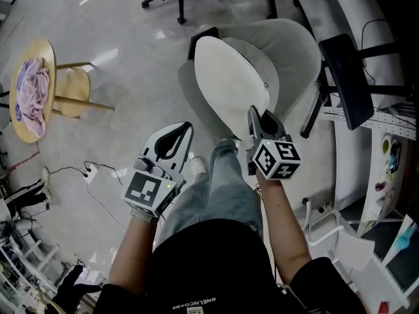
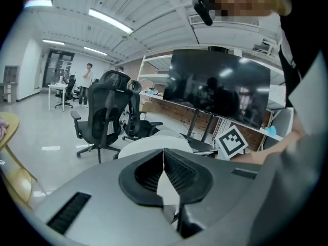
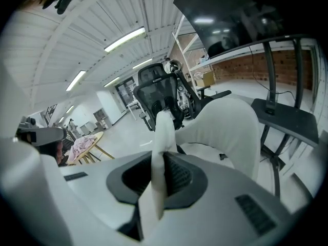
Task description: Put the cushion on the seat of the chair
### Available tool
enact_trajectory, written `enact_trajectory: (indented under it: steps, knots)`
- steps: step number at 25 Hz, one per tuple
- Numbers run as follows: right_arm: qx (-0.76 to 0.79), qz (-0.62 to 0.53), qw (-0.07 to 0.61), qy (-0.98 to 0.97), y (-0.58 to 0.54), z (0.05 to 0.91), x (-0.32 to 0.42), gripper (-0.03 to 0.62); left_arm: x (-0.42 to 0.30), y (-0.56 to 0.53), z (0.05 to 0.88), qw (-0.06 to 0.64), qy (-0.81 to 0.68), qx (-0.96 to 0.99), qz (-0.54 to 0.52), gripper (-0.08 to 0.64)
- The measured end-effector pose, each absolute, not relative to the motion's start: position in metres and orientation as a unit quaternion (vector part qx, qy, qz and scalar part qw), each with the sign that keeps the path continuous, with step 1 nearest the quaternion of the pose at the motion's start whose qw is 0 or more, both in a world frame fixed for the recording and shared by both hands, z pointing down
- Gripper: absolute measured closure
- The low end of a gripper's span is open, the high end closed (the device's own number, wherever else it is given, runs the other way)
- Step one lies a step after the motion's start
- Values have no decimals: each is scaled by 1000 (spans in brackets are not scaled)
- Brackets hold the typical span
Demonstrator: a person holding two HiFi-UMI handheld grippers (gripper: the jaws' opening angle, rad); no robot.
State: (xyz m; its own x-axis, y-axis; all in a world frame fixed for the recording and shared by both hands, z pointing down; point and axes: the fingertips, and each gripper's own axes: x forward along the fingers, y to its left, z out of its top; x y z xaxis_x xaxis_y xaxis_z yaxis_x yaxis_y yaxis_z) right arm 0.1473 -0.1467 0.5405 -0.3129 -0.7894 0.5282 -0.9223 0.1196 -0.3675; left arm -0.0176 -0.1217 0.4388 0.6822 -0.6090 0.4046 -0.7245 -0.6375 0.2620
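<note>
Because only the right tool pinches the near rim of the white cushion, tilted above the seat of the tub chair, while the left tool is pressed together empty, it may slip or land crooked.

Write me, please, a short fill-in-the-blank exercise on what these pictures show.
1. The right gripper is shut on the edge of a round white ____.
2. The left gripper, fingers together, holds ____.
3. The cloth on the round wooden table is coloured ____.
4. Behind the held thing stands a pale upholstered ____.
Missing words: cushion; nothing; pink; chair.
</note>
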Motion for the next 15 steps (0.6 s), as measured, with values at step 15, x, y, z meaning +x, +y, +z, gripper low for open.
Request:
enact_trajectory:
  steps: [15]
  knots:
    - [550,368,115,-741,-171,608,125,540,-37,-109,472,219,-404,872,166,548]
